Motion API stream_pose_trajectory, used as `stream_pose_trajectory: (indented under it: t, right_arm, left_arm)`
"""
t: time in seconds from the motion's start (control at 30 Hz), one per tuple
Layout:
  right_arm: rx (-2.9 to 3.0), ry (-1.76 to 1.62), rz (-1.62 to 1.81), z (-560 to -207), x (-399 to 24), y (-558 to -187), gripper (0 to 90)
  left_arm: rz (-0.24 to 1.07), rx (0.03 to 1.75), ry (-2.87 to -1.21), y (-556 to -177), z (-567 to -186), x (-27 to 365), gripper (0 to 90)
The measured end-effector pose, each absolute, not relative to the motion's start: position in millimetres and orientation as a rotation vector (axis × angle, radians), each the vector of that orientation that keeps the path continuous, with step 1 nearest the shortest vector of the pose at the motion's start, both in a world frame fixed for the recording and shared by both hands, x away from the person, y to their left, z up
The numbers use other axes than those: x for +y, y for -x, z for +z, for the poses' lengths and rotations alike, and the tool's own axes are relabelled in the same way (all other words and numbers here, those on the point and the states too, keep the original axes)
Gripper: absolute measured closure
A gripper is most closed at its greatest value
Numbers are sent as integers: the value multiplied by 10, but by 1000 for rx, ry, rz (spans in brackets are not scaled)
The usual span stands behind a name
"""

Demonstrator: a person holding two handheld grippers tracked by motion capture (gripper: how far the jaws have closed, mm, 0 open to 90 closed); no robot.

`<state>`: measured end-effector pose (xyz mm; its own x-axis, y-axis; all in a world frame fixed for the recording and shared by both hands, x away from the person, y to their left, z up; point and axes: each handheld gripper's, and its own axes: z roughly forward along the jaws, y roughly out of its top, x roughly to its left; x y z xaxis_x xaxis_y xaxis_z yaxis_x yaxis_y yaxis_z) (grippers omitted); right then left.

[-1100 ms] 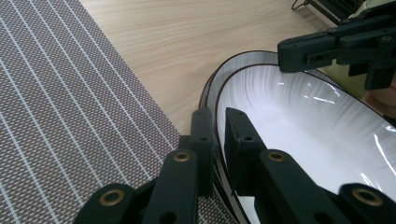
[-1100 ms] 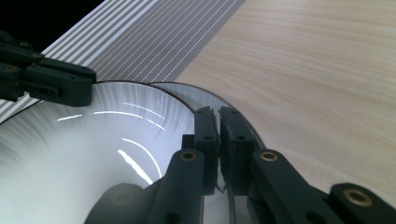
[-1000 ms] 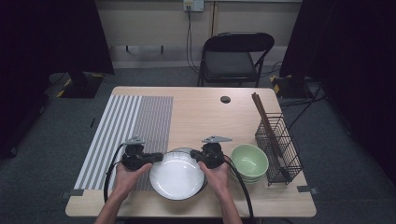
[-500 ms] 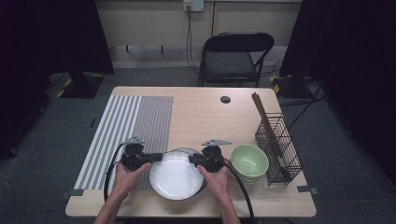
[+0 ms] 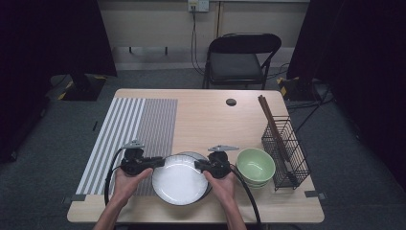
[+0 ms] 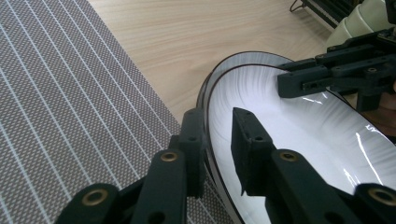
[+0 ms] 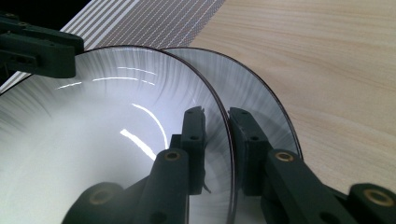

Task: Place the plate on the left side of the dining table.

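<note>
A white plate (image 5: 179, 181) with a dark rim lies over a second plate (image 5: 191, 155), shifted toward me, near the table's front edge. My left gripper (image 5: 160, 163) has the upper plate's left rim (image 6: 208, 98) between its jaws, one jaw under it and one over it; its jaws have just been opening slightly. My right gripper (image 5: 198, 166) is clamped on the right rim (image 7: 228, 126) the same way; its jaws have just been closing slightly. Across the plate, the left gripper view also shows the right gripper (image 6: 303, 79). The lower plate (image 7: 261, 98) peeks out beyond the right jaw.
Stacked green bowls (image 5: 255, 165) stand just right of the plates, next to a black wire basket (image 5: 287, 151) holding chopsticks (image 5: 270, 120). A striped placemat (image 5: 129, 134) covers the table's left part. A small black disc (image 5: 231, 102) lies near the far edge, with a folding chair (image 5: 239, 60) behind.
</note>
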<state>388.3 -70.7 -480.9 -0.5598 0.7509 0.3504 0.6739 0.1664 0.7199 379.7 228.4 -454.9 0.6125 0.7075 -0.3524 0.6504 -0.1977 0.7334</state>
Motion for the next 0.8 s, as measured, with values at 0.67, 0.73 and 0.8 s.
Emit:
stream_pose_trajectory:
  t: [0.67,0.73,0.8]
  right_arm:
    - [2252,-1460,1392,-4819,-699,-3869,793]
    - [2237,-1468,1398,-4817,-696,-3873,796]
    - [2219,-1473,1415,-4812,-697,-3875,802]
  left_arm:
    - [103,1142,-1881,-3870,-4625,2241,849]
    - [97,1144,-1874,-3890,-4621,2243,851]
    - [102,1135,-1874,-3904,-4613,2254,852]
